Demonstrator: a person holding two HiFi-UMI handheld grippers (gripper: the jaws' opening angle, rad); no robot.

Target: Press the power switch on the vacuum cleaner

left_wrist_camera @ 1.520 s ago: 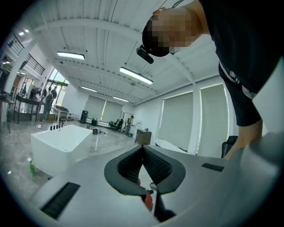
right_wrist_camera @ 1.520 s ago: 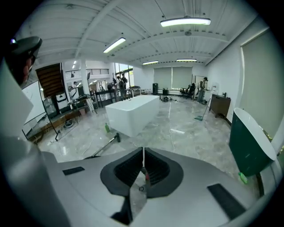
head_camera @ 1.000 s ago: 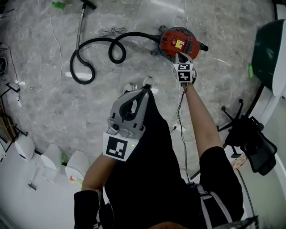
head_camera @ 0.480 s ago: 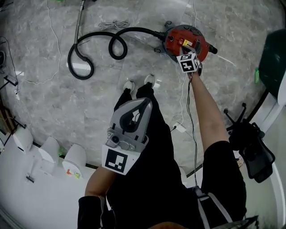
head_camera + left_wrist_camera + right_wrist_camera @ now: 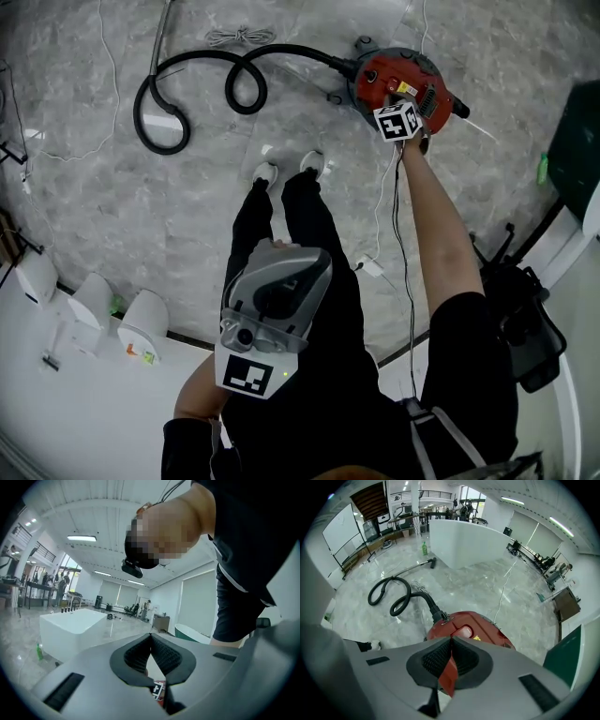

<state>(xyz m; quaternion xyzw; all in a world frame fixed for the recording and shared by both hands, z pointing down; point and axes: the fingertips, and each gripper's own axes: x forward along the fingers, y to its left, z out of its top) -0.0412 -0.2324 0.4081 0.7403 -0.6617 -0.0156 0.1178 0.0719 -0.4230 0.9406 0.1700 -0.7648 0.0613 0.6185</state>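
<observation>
Red vacuum cleaner (image 5: 386, 77) sits on the floor (image 5: 187, 216) ahead of the person's shoes (image 5: 313, 163), black hose (image 5: 246, 86) looping off to its left. Right gripper (image 5: 451, 641) hangs over its top, jaws pressed together. Left gripper (image 5: 151, 637) up by the torso, jaws together, empty.

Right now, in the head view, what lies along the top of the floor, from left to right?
Black hose → red vacuum cleaner → dark green object at the right edge. The right claw overlaps the vacuum cleaner, so it is omitted.
</observation>
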